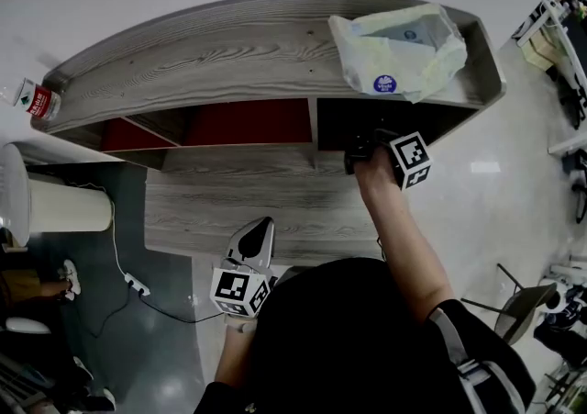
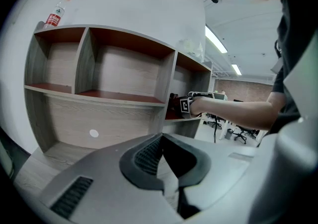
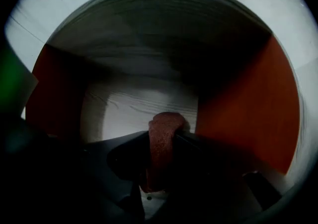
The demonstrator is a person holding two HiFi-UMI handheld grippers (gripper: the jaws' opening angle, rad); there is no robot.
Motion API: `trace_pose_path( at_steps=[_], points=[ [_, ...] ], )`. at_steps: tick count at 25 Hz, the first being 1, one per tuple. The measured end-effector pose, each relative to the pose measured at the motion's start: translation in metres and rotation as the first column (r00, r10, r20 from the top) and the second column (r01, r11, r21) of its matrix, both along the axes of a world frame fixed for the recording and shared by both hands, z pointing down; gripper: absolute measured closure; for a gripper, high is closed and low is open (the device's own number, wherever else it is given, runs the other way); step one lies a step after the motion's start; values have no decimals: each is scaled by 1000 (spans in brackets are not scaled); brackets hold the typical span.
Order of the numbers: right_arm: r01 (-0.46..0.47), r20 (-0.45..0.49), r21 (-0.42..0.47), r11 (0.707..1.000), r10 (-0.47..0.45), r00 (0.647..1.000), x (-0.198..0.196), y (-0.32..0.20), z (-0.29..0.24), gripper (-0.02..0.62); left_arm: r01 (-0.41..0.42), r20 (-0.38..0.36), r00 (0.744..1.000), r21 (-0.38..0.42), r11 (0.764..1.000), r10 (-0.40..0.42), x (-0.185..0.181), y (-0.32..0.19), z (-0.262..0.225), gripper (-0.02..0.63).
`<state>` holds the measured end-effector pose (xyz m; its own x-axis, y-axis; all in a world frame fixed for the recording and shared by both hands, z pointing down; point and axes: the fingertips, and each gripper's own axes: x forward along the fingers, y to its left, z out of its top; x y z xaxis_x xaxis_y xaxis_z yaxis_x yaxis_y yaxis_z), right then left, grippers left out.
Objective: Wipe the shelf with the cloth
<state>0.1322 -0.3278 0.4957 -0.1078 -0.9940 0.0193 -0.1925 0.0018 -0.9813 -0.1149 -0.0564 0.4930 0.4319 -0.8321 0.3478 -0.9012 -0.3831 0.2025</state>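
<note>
We are wiping the shelf's [image 1: 229, 54] right compartment, right gripper [image 3: 161, 157] pinching the cloth [image 3: 160, 136], left gripper [image 1: 262, 230] closed, empty; its back corners probably need sweeping next.

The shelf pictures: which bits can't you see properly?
Cloth: right gripper view, only a reddish fold shows in the right gripper; dark jaws hide the rest.
Right compartment: head view, too dark inside, under the shelf top.
Bottle: head view, label too small.
Bag: head view, contents hidden by crumpled plastic.

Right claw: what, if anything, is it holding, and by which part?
A reddish-brown cloth, pinched between the jaws at a bunched fold; the rest of it is hidden.
</note>
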Motion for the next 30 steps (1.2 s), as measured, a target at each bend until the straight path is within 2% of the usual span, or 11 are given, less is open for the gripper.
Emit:
trace_pose_path(
  at_steps=[3, 7, 13, 16, 20, 23, 26, 30],
  points=[
    [116, -31, -1, 993, -116, 993, -38, -2, -1, 492, 27, 4, 1000, 1, 1000, -27, -8, 5, 0, 598],
    [247, -99, 32, 969, -243, 965, -81, -2, -12, 492, 63, 6, 998, -5, 998, -63, -18, 12, -2, 598],
    [302, -165, 149, 942, -278, 946, -101, 2, -36, 492, 83, 8, 997, -6, 997, -83, -23, 21, -2, 598],
    [318, -176, 270, 909, -278, 944, -103, 5, -65, 491, 81, 8, 997, -5, 997, -81, -23, 23, -2, 598],
    [290, -181, 441, 849, -233, 956, -85, 6, -101, 486, 73, 10, 997, 1, 997, -73, -20, 22, -4, 598],
    [228, -147, 514, 827, -176, 973, -60, 5, -117, 487, 66, 10, 998, 2, 998, -66, -18, 23, -4, 598],
    [160, -110, 538, 828, -119, 987, -33, 4, -123, 488, 59, 12, 998, -4, 998, -59, -15, 22, -3, 598],
    [69, -78, 513, 855, -33, 996, 1, 2, -118, 488, 44, 13, 999, -7, 999, -44, -10, 20, -1, 598]
  ],
)
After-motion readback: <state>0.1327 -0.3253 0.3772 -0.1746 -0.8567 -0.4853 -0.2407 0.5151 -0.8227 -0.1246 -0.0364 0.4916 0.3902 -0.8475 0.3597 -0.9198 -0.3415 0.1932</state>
